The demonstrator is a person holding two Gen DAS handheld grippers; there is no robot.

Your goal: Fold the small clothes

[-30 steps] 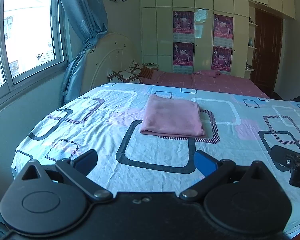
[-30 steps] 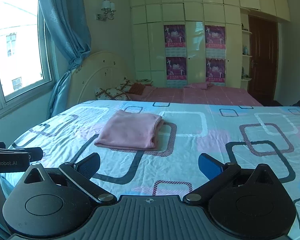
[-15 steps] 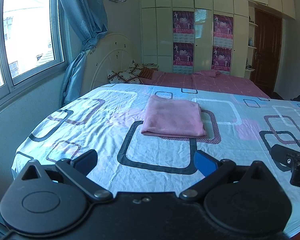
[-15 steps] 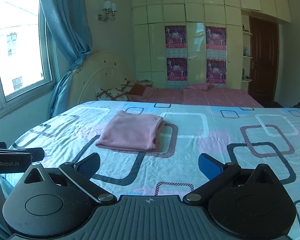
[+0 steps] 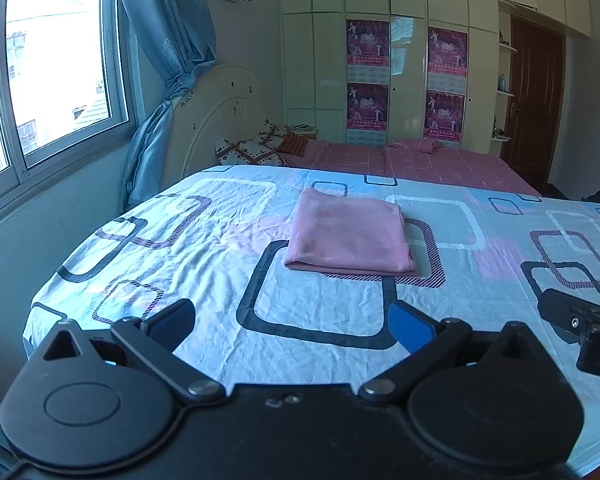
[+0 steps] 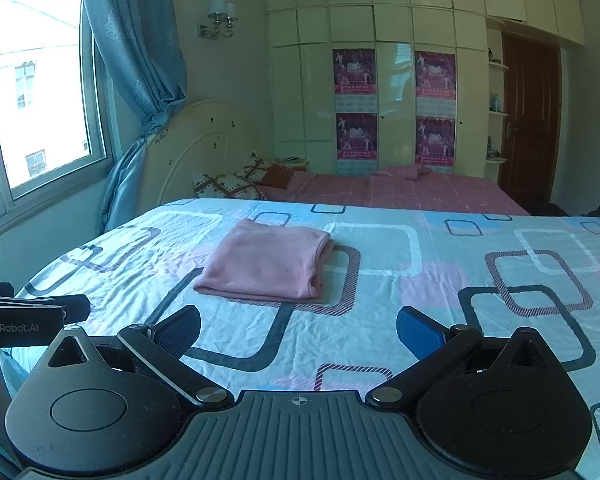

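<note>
Pink cloth (image 5: 350, 234) is folded into a neat rectangle, lying flat near the middle of the bed (image 5: 220, 248). Left claw (image 5: 292, 322) and right claw (image 6: 298, 330) both hover over the near edge, fingers spread apart, holding nothing.

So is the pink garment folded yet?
Folded: the pink garment lies as a neat rectangle with stacked layered edges, flat on the bedsheet.
</note>
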